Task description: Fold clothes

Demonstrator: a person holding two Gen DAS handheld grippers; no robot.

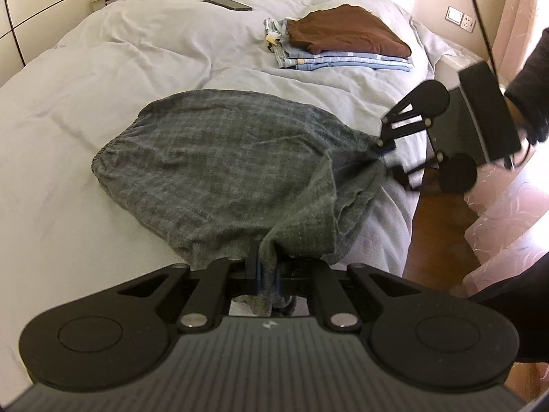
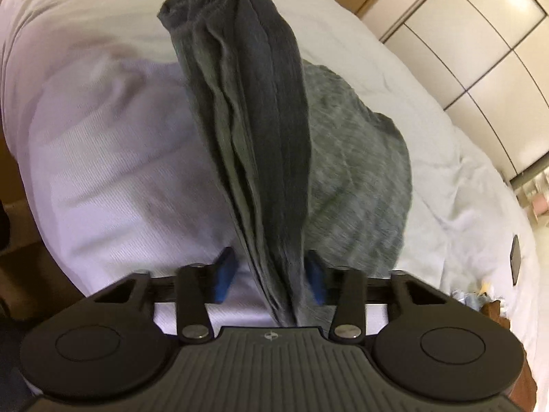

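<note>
On the pale duvet (image 1: 144,79) (rumpled), phone (image 1: 227,3), folded stack (image 1: 339,39), wardrobe (image 2: 480,44) behind.

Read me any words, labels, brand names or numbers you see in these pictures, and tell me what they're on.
No readable text anywhere.
Small pale emblem on the left claw body: a symbol, no letters.
Same emblem on the right claw body: no letters.
Tags on the folded clothes stack: too small to read.
</note>
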